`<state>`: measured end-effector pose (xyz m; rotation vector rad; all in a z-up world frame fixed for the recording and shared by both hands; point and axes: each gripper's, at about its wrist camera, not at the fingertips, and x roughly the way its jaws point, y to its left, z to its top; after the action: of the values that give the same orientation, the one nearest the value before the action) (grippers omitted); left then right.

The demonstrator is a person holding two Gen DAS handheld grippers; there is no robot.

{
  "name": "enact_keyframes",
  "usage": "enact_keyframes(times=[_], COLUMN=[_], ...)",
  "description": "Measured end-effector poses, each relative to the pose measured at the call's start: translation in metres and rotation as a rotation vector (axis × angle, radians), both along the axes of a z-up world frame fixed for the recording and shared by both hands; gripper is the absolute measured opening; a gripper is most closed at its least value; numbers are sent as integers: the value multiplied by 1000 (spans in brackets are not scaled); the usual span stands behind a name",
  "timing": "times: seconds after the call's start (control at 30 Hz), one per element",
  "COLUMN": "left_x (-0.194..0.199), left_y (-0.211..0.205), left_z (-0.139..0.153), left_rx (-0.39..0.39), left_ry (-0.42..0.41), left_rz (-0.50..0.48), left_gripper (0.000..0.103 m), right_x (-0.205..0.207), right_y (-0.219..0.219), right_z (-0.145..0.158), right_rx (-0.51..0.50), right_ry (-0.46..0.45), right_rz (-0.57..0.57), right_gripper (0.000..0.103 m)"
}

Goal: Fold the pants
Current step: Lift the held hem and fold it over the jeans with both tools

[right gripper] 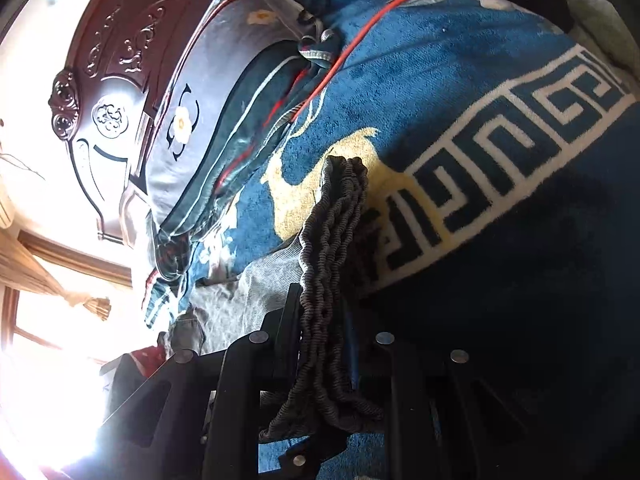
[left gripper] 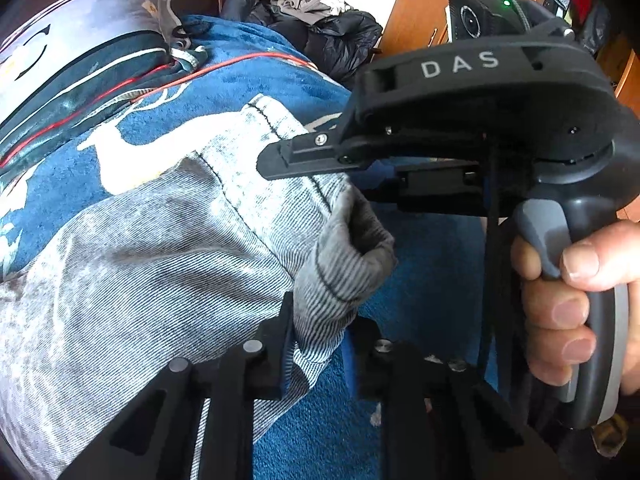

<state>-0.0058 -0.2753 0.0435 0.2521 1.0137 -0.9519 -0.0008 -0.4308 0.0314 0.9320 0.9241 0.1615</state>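
Observation:
Light grey denim pants [left gripper: 160, 256] lie on a blue patterned blanket [left gripper: 280, 80] on a bed. My left gripper [left gripper: 320, 344] is shut on an edge of the pants, with bunched fabric standing up between its fingers. My right gripper [left gripper: 288, 160], marked DAS, reaches in from the right just above the same edge of the pants. In the right wrist view my right gripper [right gripper: 324, 344] is shut on a gathered, ribbed dark grey band of the pants [right gripper: 332, 248], which rises between its fingers. More denim [right gripper: 272, 280] shows left of it.
A pillow [left gripper: 80, 48] lies at the head of the bed against a carved dark headboard [right gripper: 108, 92]. A red cord [left gripper: 240, 62] crosses the blanket. A heap of dark clothes [left gripper: 320, 28] sits at the far side, beside wooden cupboards [left gripper: 424, 8].

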Motion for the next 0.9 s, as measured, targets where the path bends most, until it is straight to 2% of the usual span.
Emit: enact_keyframes(times=[0.3,0.57,0.9], left_x=[8,8,6], left_y=[31,72,138], left_z=[13,31,43], left_rx=[-116,-214,-320], left_ry=[86,117,130], left_rz=[75,151,259], left_gripper=[20,20,20], right_x=[9,21,43], right_y=[23,56,126], right_z=[23,50,79], right_rx=[-84,-130,-189], right_ry=[-2,-28,-54], right_rz=[36,92,214], right_gripper=[17,17,17])
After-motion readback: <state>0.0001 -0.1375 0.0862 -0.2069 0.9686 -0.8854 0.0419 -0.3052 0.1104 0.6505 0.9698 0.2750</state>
